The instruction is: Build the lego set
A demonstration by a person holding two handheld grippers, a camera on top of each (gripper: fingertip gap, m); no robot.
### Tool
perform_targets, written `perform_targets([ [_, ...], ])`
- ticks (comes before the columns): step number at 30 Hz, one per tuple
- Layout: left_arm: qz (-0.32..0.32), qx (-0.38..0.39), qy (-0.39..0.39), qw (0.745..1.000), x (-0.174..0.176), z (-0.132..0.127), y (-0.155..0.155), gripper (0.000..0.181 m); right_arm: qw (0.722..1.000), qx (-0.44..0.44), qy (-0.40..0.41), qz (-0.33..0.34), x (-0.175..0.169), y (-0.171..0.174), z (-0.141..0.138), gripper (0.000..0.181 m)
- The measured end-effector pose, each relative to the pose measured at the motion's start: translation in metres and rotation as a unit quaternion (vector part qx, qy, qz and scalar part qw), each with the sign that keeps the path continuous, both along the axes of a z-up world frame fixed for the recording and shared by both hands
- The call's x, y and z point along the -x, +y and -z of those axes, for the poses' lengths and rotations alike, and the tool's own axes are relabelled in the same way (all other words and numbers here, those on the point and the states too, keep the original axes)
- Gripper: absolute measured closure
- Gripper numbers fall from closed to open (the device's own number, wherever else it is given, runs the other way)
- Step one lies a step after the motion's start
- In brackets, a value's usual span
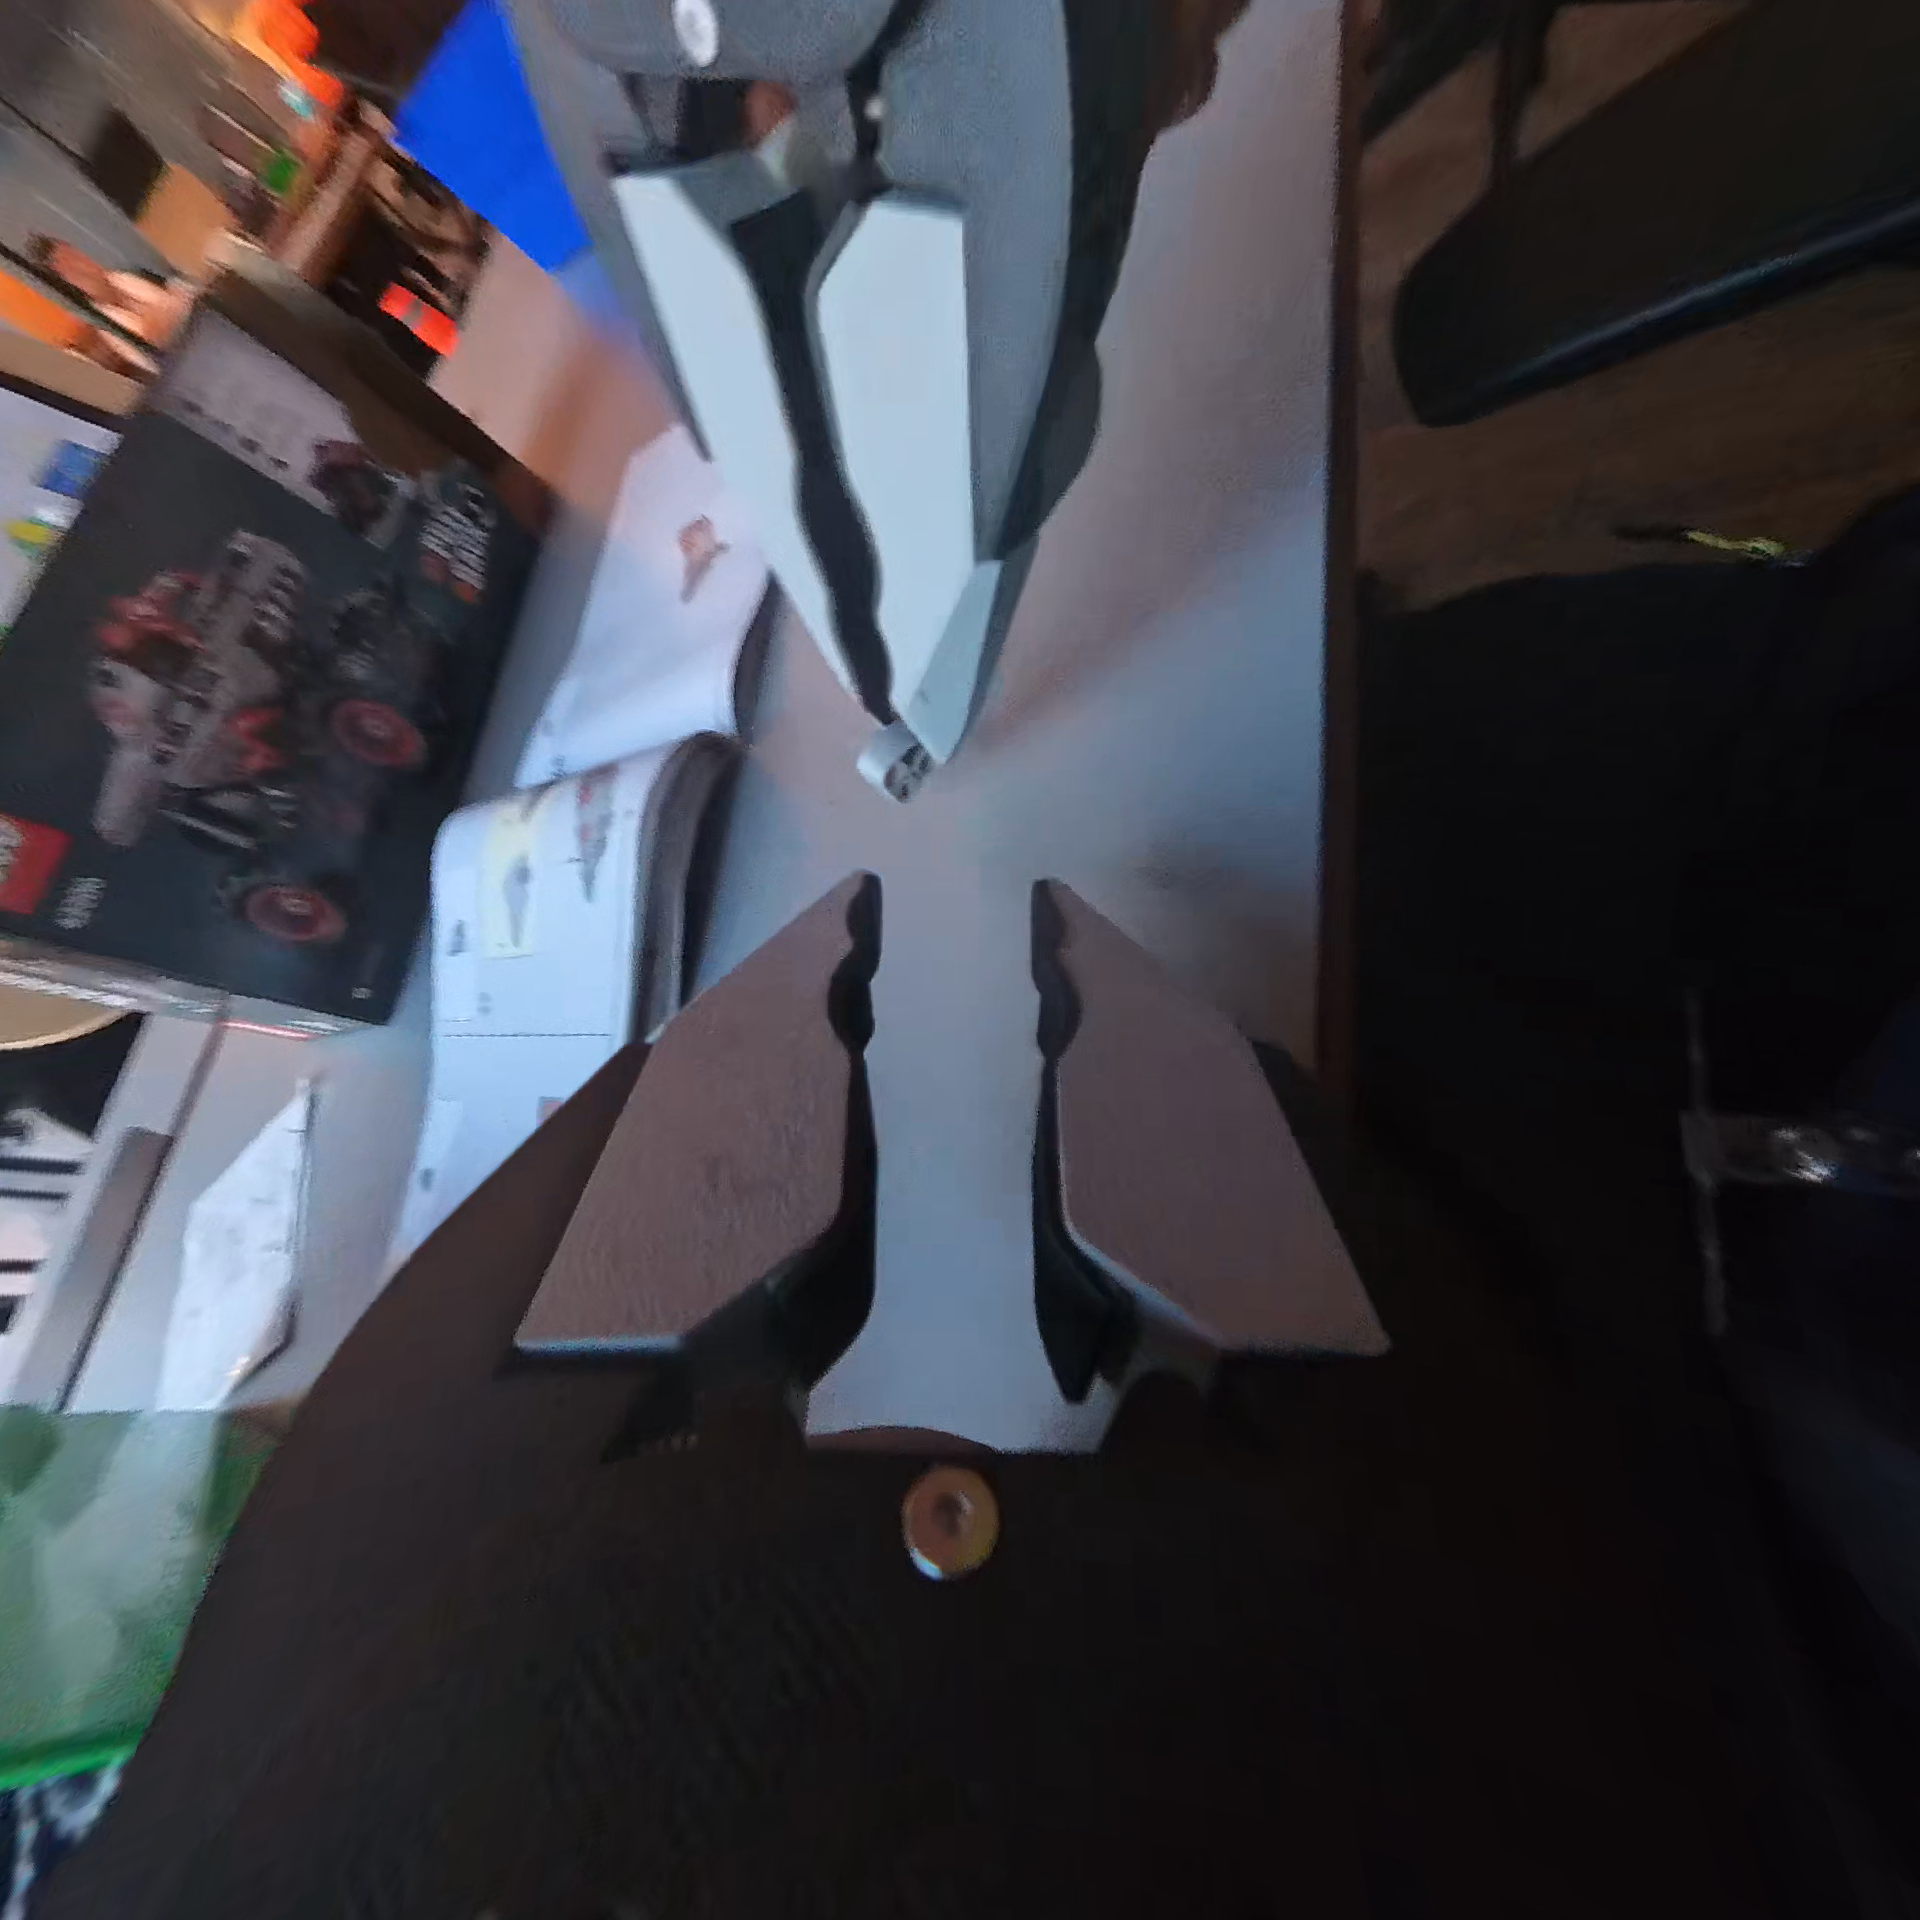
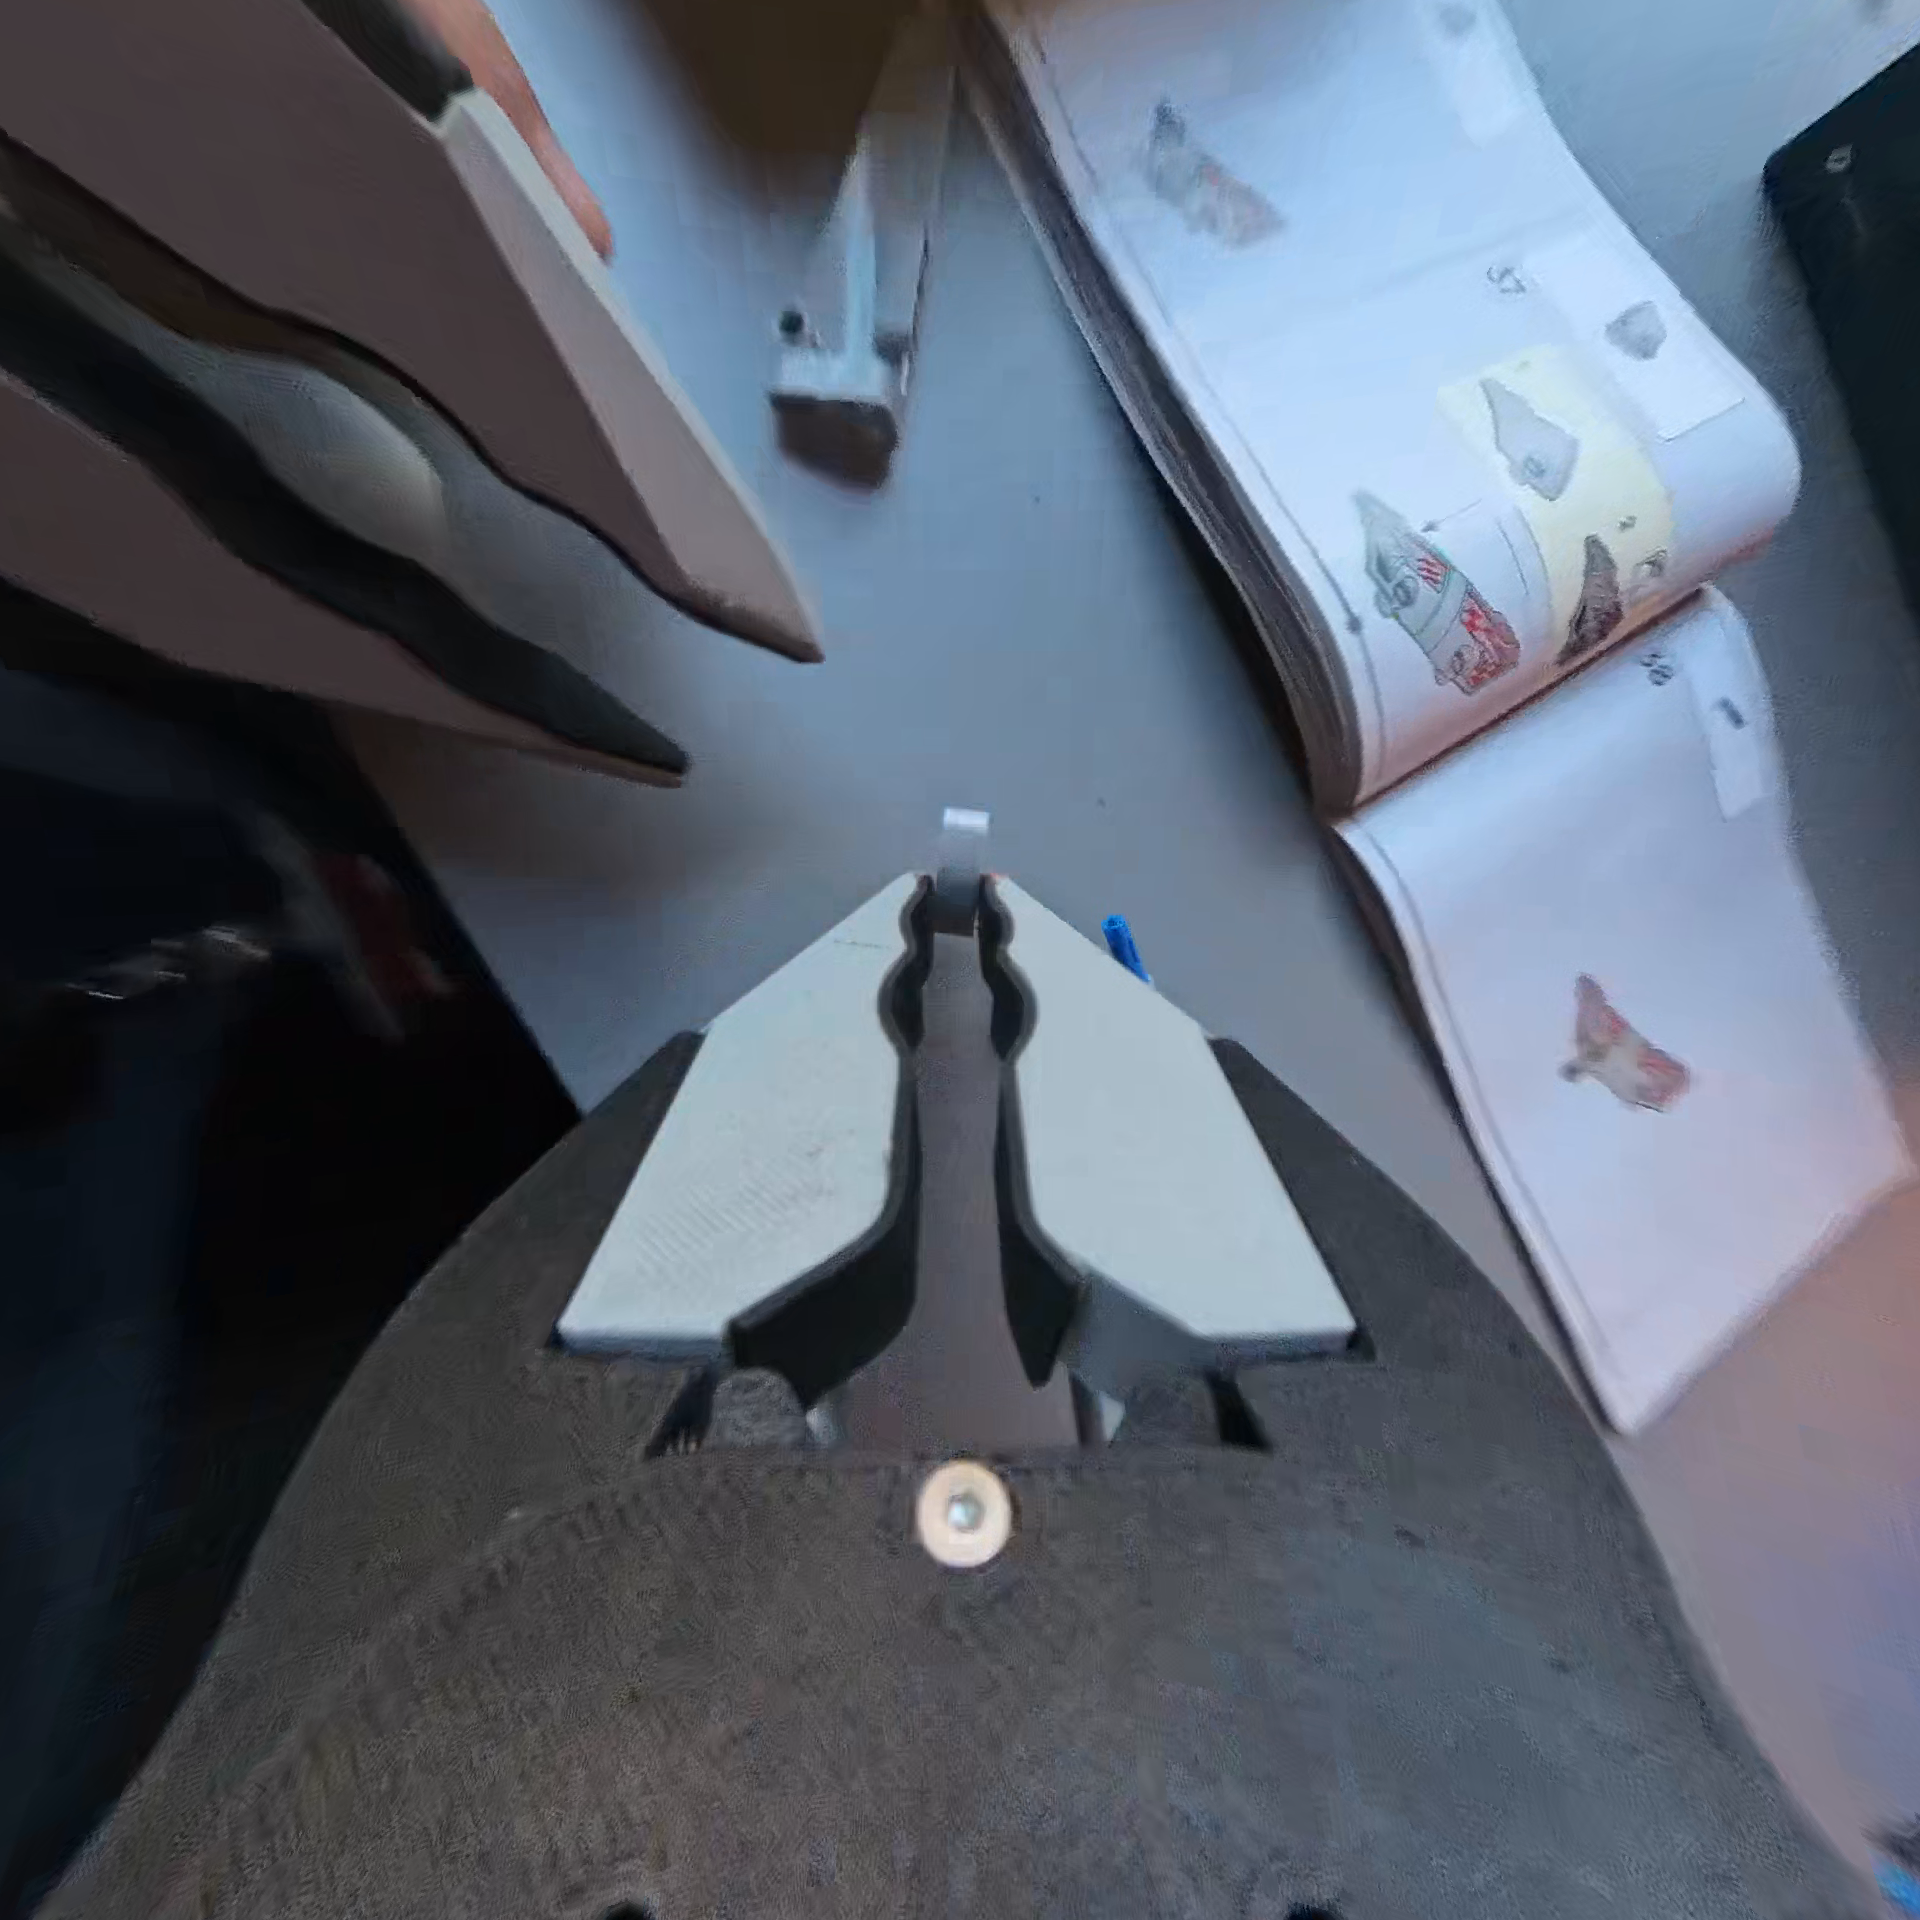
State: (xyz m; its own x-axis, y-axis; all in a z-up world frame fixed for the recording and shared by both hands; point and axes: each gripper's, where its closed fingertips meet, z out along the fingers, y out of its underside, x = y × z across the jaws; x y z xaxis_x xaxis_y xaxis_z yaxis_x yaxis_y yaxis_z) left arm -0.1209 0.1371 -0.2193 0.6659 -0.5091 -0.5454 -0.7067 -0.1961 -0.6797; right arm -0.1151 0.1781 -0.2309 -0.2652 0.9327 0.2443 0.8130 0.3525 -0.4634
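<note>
A small light-grey lego piece [image 2: 962, 868] is clamped at the fingertips of the right gripper [image 2: 954, 902] and held above the grey table [image 2: 1039, 644]. In the left wrist view the same piece [image 1: 899, 767] is seen protruding from the tip of that gripper [image 1: 906, 717]. The left gripper [image 1: 954, 914] is held apart and empty, facing the piece at close range. A blue pin [image 2: 1124, 943] is visible just beside the right gripper. An open instruction booklet [image 2: 1507, 582] lies on the table nearby, and the dark lego box [image 1: 229, 717] stands beyond it.
</note>
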Motion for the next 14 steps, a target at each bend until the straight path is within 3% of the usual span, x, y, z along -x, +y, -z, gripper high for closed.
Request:
perform_targets([
  [1, 0.006, 0.018, -0.001, 1.0, -0.002, 0.004, -0.002, 0.155, 0.999, -0.032, -0.02, -0.005, 0.0, 0.001, 0.004, 0.176],
  [7, 0.012, 0.068, -0.008, 0.998, -0.001, 0.016, -0.001, 0.157, 0.995, -0.068, -0.063, -0.044, 0.0, -0.012, 0.012, 0.174],
  [14, 0.008, 0.076, -0.011, 0.997, 0.004, 0.017, 0.003, 0.162, 0.997, -0.028, -0.044, -0.057, -0.008, -0.023, 0.012, 0.167],
])
